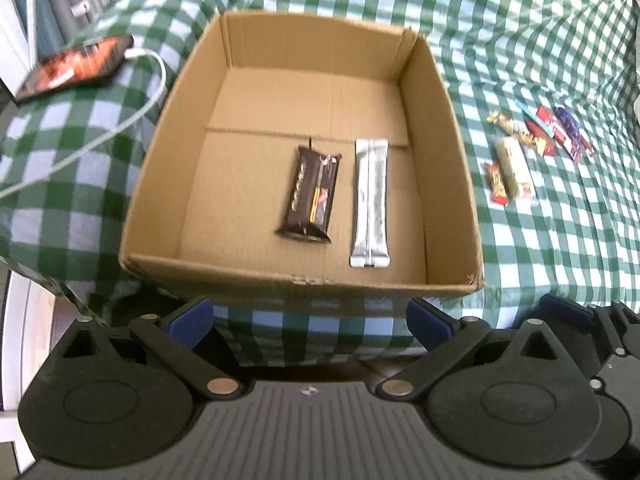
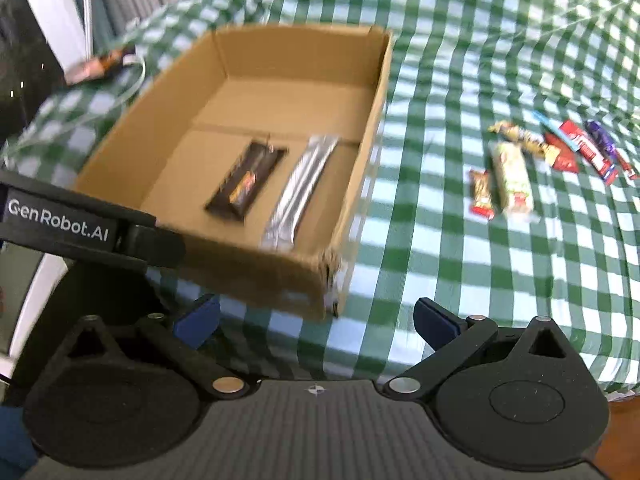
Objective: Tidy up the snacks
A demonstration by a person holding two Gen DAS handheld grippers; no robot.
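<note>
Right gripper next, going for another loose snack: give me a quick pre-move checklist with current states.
1. Right gripper open and empty: ok.
2. Left gripper open, holding nothing: ok.
3. Cardboard box has free floor beside the brown bar and silver bar: ok.
4. Loose snacks lie on the checked cloth to the right of the box, unobstructed: ok.
5. Snacks separated enough for a single pick: not ok, several touch or overlap.
6. Phone and its cable lie left of the box, away from the path: ok.
</note>
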